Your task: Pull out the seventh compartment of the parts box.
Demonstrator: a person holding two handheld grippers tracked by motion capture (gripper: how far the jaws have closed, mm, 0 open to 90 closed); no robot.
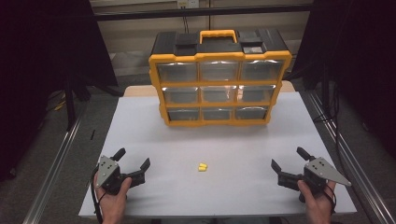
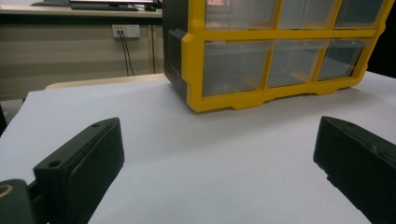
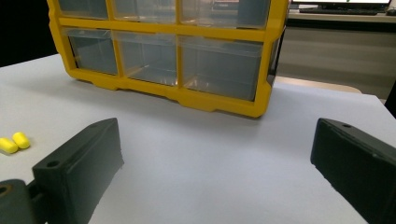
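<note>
A yellow and black drawer cabinet (image 1: 218,79) with clear drawers stands upright at the back of the white table (image 1: 154,140); all drawers look pushed in. Two small yellow earplugs (image 1: 202,166) lie side by side on the table in front of it, also at the left edge of the right gripper view (image 3: 14,142). My left gripper (image 1: 133,160) rests at the front left, jaws wide open and nothing between them. My right gripper (image 1: 289,158) sits at the front right, likewise open and holding nothing. The cabinet (image 2: 275,51) (image 3: 173,51) stands ahead of both.
Metal rails (image 1: 56,158) run along both sides of the table. Dark curtains hang left and right. A wall with a power socket (image 2: 126,31) and a desk lies beyond the table's far edge.
</note>
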